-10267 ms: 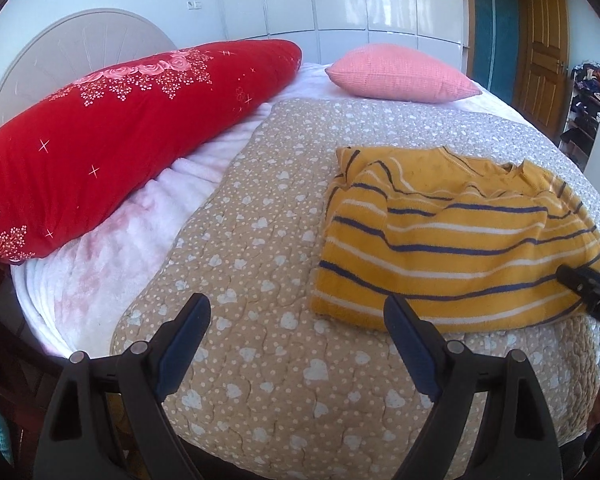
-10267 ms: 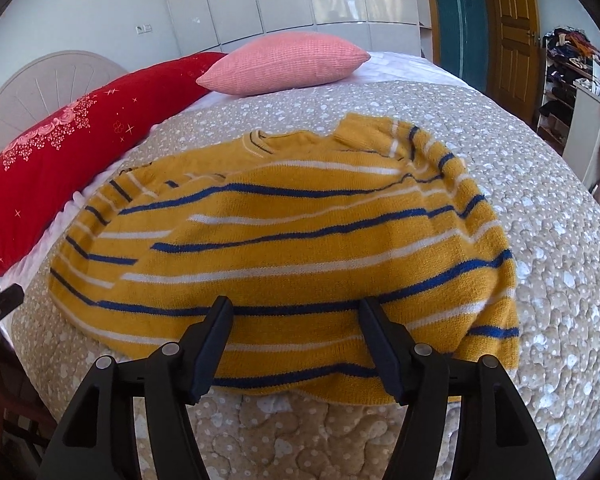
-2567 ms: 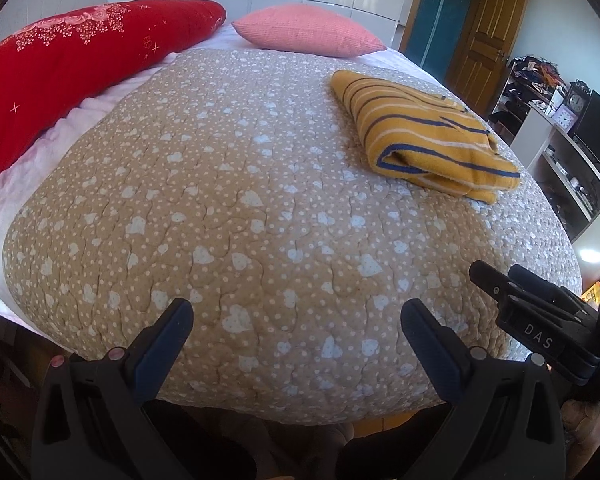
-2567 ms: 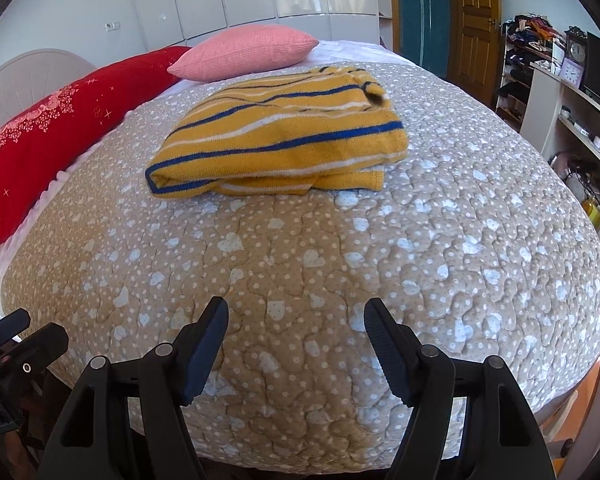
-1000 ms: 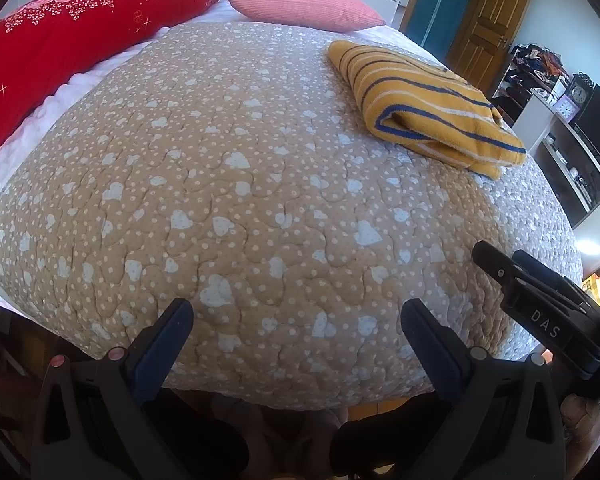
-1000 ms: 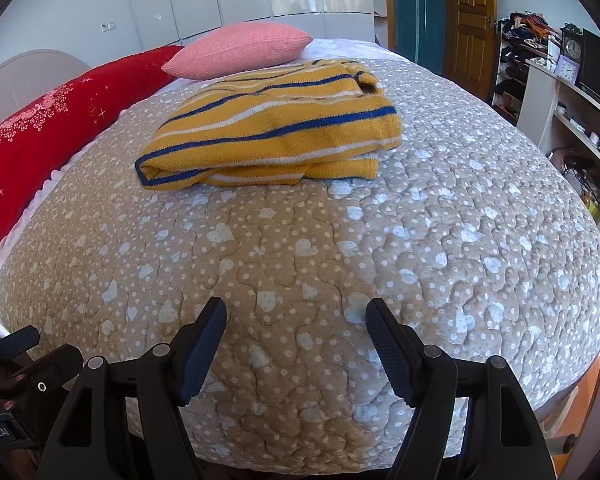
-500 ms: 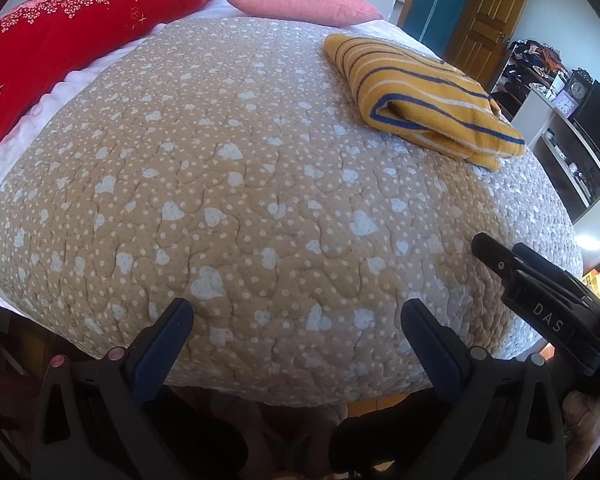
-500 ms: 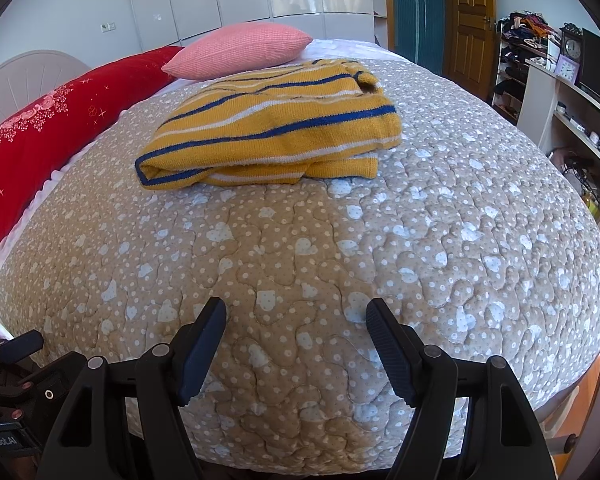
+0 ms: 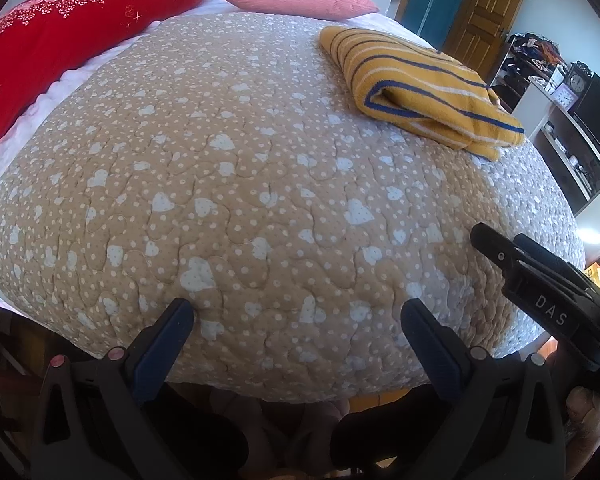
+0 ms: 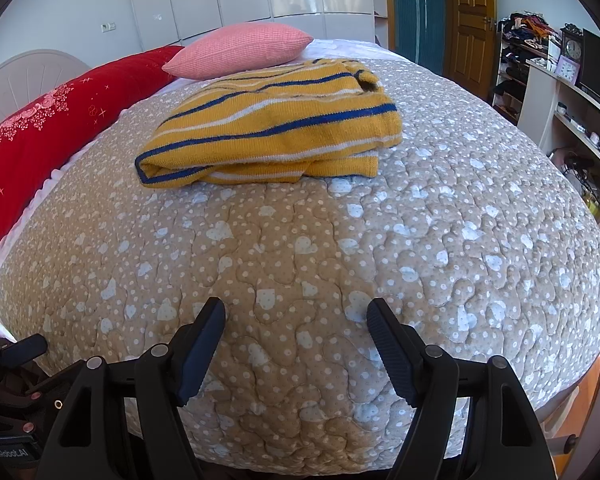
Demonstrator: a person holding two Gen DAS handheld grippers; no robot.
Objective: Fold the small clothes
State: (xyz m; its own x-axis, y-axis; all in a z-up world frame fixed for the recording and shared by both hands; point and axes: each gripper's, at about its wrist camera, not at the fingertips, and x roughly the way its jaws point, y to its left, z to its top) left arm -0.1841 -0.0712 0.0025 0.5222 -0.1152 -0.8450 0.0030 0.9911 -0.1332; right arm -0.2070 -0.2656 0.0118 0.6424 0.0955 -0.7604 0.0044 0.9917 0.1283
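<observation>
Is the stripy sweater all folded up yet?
Looks done: the yellow striped sweater lies folded in a neat bundle on the quilt. Nothing is in hand: the left gripper and right gripper are open and empty. No other clothes show.

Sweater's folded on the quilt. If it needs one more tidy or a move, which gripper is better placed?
Right, probably. The folded sweater lies almost straight ahead of the right gripper, jaws open and empty. From the left gripper it sits far off to the right.
</observation>
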